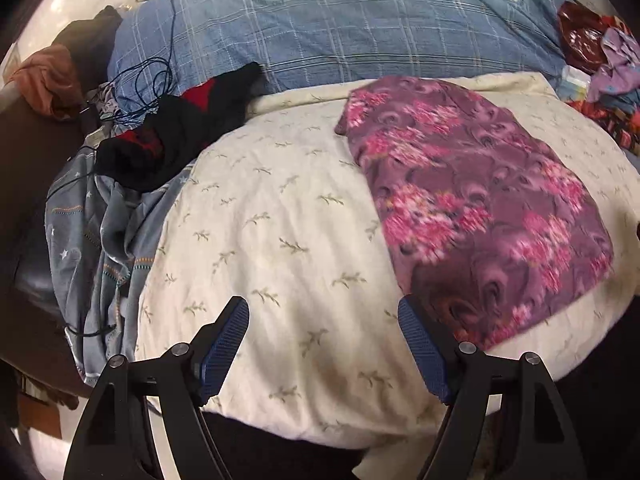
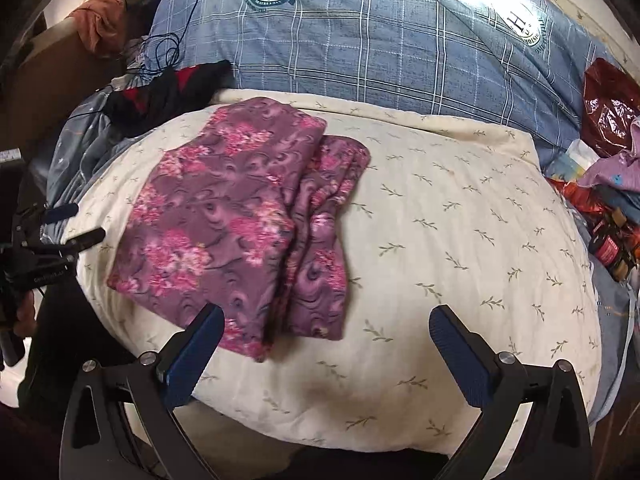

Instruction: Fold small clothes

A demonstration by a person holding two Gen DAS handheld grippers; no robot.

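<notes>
A purple garment with pink flowers point(image 2: 224, 216) lies folded on the cream leaf-print blanket point(image 2: 460, 220), its layers stacked with a narrower strip along the right side. In the left wrist view the same garment point(image 1: 472, 200) lies to the right of my left gripper point(image 1: 322, 312), which hangs open over bare blanket point(image 1: 260, 220) with nothing between its fingers. My right gripper point(image 2: 326, 316) is open wide above the garment's near right corner and grips nothing. At the far left of the right wrist view, my left gripper point(image 2: 78, 224) shows just off the garment's left edge.
A blue plaid duvet point(image 2: 360, 48) fills the back. A black and red garment point(image 1: 176, 128) and a blue cable point(image 1: 148, 80) lie at the back left, over a grey starred sheet point(image 1: 88, 232). A pile of clothes point(image 2: 608, 184) and a red bag point(image 2: 608, 112) sit at the right.
</notes>
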